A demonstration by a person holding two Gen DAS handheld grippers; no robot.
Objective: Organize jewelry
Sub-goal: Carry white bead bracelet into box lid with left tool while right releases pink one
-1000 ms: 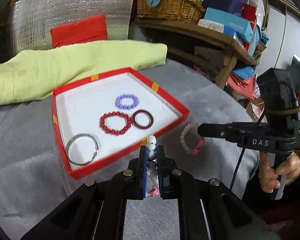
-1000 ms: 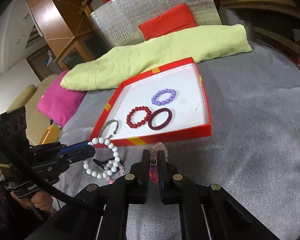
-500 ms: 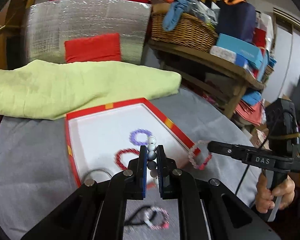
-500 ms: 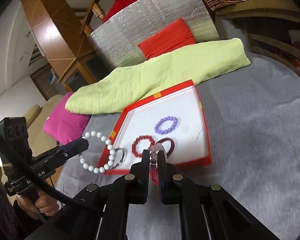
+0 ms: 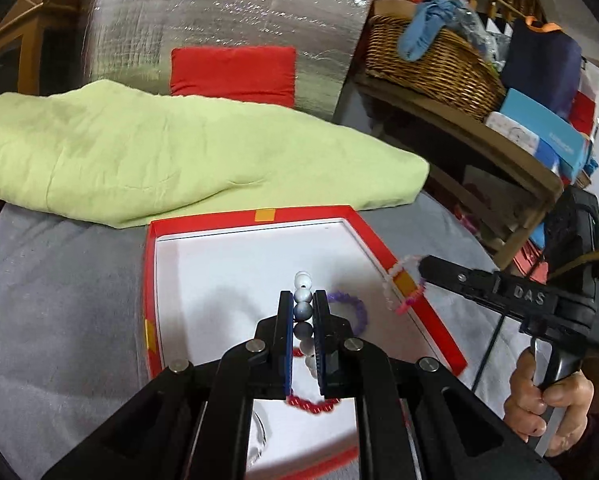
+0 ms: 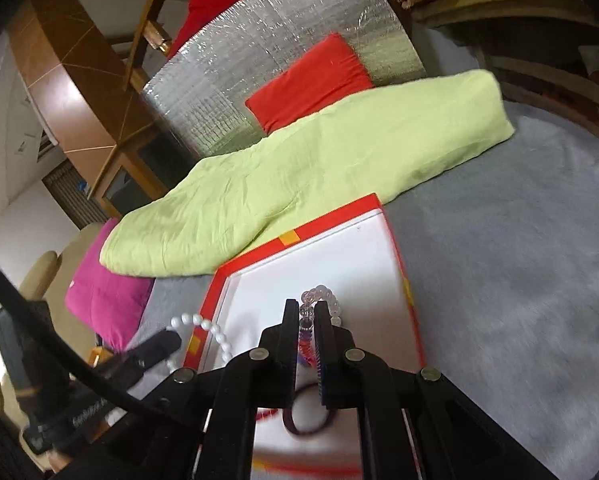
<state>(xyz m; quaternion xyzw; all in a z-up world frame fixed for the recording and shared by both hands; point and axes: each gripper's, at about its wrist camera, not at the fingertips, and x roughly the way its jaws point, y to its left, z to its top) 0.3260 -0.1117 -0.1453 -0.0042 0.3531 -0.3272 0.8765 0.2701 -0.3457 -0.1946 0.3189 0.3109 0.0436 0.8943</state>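
**Two grippers carrying bracelets over the red tray**

The left gripper point(image 5: 303, 316) had its fingers closed on a white pearl bracelet point(image 5: 302, 294), the beads stacked between the blue pads and rising toward 12 o'clock above the white floor of the red tray point(image 5: 203, 227). Just beside the fingertips at 3 o'clock lay a purple bead bracelet point(image 5: 353, 304); a red bead bracelet point(image 5: 311, 404) showed below the fingers at 6 o'clock. The right gripper point(image 6: 307, 320) was likewise clamped on a clear-and-pink bead bracelet point(image 6: 322, 294), held over the tray's interior, with a dark maroon bangle point(image 6: 305, 420) beneath it at 6 o'clock. In the left wrist view the right gripper entered from 3 o'clock, its bracelet hanging at the tray's right rim. A green cushion point(image 5: 171, 160) lay beyond the tray at 12 o'clock on the grey cloth point(image 6: 519, 260).
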